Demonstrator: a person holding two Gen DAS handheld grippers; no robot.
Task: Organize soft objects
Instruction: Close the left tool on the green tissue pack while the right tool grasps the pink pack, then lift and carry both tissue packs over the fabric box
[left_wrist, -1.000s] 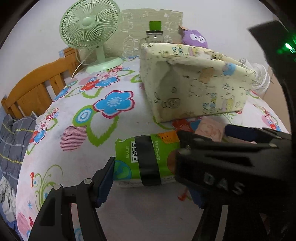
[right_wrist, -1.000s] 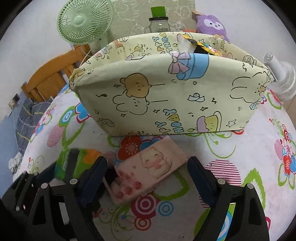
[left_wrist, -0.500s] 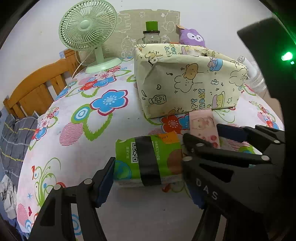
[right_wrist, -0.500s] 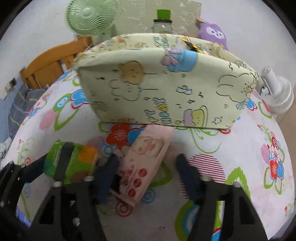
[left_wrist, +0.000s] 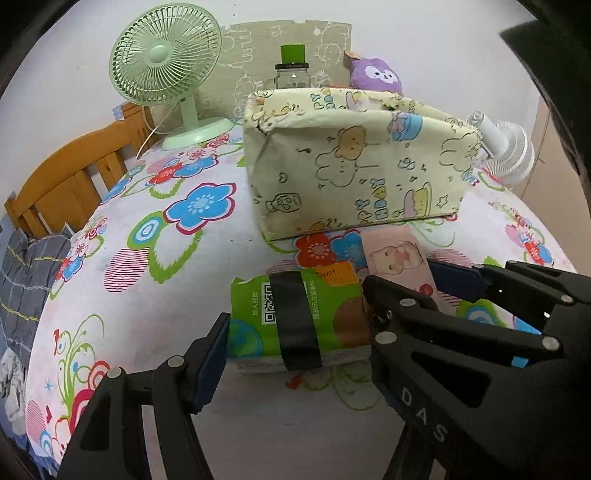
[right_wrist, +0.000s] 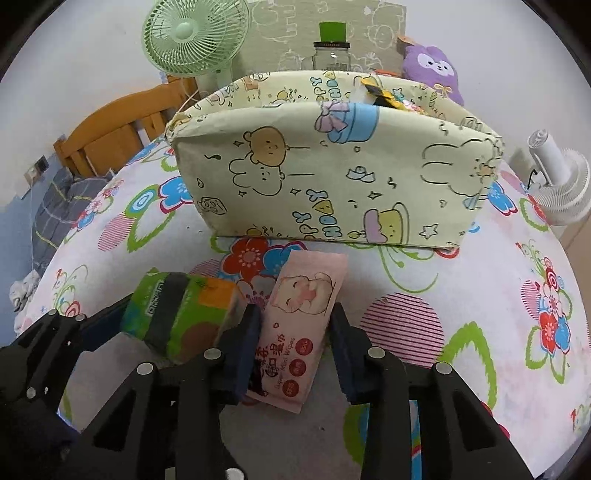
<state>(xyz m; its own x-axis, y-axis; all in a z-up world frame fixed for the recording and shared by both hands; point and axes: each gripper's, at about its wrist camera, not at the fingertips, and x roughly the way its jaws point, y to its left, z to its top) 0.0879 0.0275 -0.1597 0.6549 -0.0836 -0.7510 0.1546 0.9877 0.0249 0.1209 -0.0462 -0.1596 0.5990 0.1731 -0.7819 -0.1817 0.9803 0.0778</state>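
Observation:
A green tissue pack (left_wrist: 295, 325) with a black band lies on the flowered tablecloth, between the open jaws of my left gripper (left_wrist: 295, 343); only the left finger (left_wrist: 208, 363) shows. It also shows in the right wrist view (right_wrist: 177, 314). A pink wet-wipes pack (right_wrist: 301, 325) lies beside it, between the jaws of my right gripper (right_wrist: 295, 350), which have closed in on its sides. The pink pack also shows in the left wrist view (left_wrist: 399, 258). A yellow cartoon-print fabric bin (right_wrist: 332, 177) stands just behind both packs, holding some items; it also appears in the left wrist view (left_wrist: 354, 166).
A green desk fan (left_wrist: 166, 66) stands at the back left. A jar with a green lid (left_wrist: 291, 70) and a purple plush (left_wrist: 375, 75) are behind the bin. A white fan (right_wrist: 561, 184) lies at the right. A wooden chair (left_wrist: 70, 177) stands left of the table.
My right gripper has narrowed its jaws around the pink pack, which has turned lengthwise toward the bin. The left gripper has stayed open around the green pack.

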